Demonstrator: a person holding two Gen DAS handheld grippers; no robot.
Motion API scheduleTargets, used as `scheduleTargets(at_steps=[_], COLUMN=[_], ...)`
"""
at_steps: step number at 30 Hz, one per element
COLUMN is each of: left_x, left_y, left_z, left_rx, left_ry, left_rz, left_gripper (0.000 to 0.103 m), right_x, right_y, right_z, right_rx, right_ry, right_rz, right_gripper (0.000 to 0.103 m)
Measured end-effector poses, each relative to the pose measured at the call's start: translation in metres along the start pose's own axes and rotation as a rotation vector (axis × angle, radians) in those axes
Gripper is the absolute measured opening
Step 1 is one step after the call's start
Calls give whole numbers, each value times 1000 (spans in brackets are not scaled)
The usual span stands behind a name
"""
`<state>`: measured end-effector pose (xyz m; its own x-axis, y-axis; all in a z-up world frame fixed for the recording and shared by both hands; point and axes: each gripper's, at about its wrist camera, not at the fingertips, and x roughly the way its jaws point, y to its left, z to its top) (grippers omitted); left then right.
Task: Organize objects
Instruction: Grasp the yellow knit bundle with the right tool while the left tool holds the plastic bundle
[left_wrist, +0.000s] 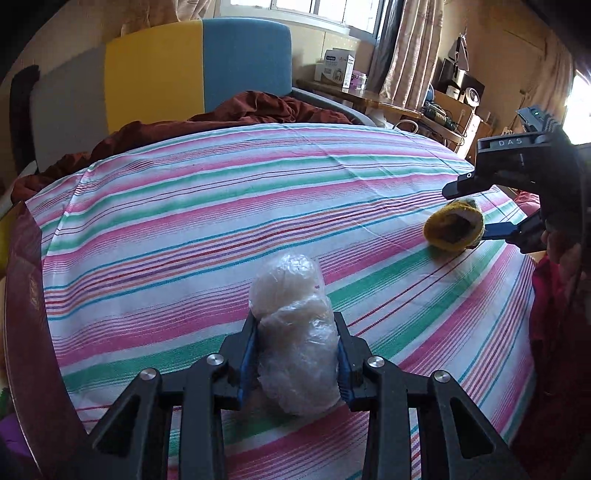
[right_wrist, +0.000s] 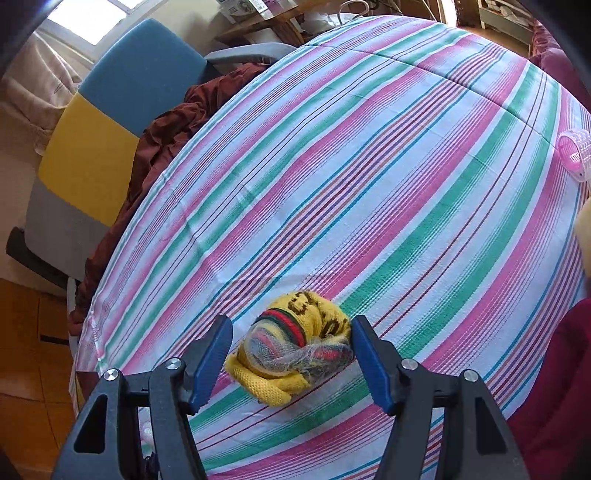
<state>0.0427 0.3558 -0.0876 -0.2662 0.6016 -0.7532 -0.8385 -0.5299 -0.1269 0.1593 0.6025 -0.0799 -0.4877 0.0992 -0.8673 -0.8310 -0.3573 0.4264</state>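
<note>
A: Your left gripper (left_wrist: 295, 341) is clamped tight on the crinkly white plastic-wrapped bundle (left_wrist: 293, 332), blue pads pressing both sides, down at the near part of the pink, green and white striped cloth (left_wrist: 221, 192).

B: And your right gripper (right_wrist: 291, 354)? Fingers spread wide, straddling the rolled yellow knitted sock with red and green bands (right_wrist: 295, 350). One blue pad (right_wrist: 369, 365) looks just against it, the other stands off.

A: From the left wrist camera, that sock (left_wrist: 452, 230) lies on the cloth near its right edge, well apart from your bundle.

B: Broad bare stripes stretch ahead of you. The far edge meets a rumpled maroon blanket (left_wrist: 207, 122), and a pink ribbed plastic roller (right_wrist: 576, 155) sits at the right rim.
</note>
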Motion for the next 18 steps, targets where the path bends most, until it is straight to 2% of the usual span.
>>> scheduleTargets(at_steps=[8,11,13,15,18], left_x=[1,2,2,2,1], left_y=[1,1,2,3,4], left_z=[-1,-1,-1,-1,-2], left_rx=[-9,-9,-11,-15,-17], left_ry=[-14,-17,-19,-20,-22], left_rz=[-16,-17,-20,-25,-29], left_gripper=[38,38,38,38,38], right_x=[9,14,19,21,23], right_y=[7,15,23,32,48], right_z=[-1,-4,-7,-11,-17], right_rx=[-48,-110,-173,-231,-318], right_ry=[25,33,40,40,52], right_rz=[-61,-106,-161,-169,-115], right_gripper=[73,72,58,46,42])
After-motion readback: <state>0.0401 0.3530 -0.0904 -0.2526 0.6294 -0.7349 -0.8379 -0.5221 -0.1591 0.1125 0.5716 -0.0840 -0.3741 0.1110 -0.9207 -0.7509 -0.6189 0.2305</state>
